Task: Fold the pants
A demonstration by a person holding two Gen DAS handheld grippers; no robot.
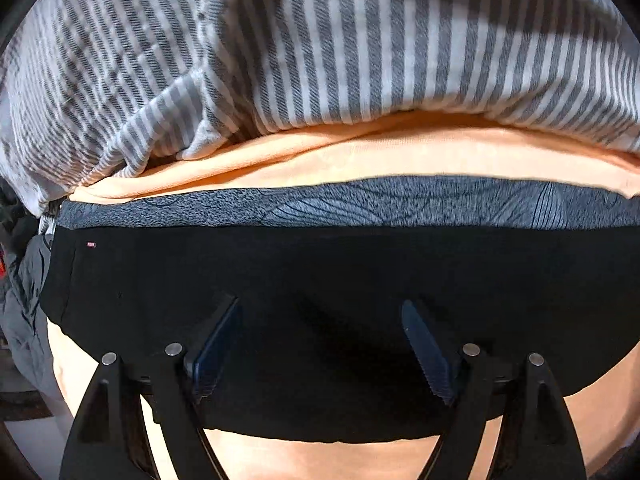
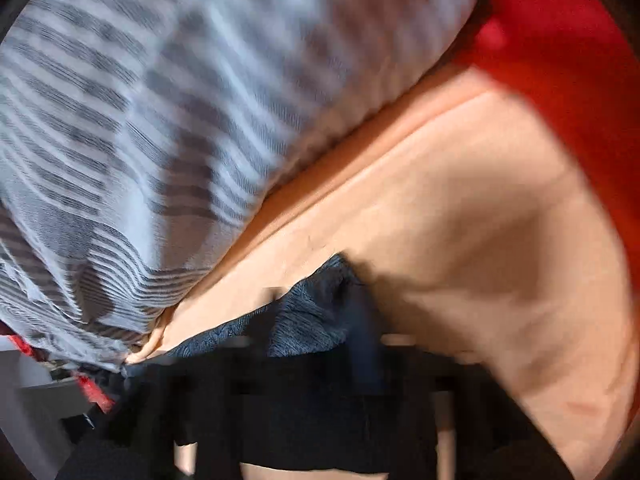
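Folded black pants [image 1: 320,280] lie flat on a peach sheet [image 1: 360,156], with a blue-grey patterned cloth [image 1: 360,204] showing along their far edge. My left gripper [image 1: 322,312] is open just above the pants, its fingers [image 1: 218,344] spread wide and holding nothing. In the right wrist view the picture is blurred by motion. The black pants [image 2: 304,408] and the blue-grey cloth [image 2: 316,312] show low in the frame. The right gripper's fingers are smeared dark shapes at the bottom, and I cannot tell how they stand.
A grey and white striped blanket [image 1: 280,52] is bunched along the far side, also in the right wrist view [image 2: 160,120]. A red cloth [image 2: 560,60] lies at the right. Grey fabric [image 1: 24,308] hangs at the left edge.
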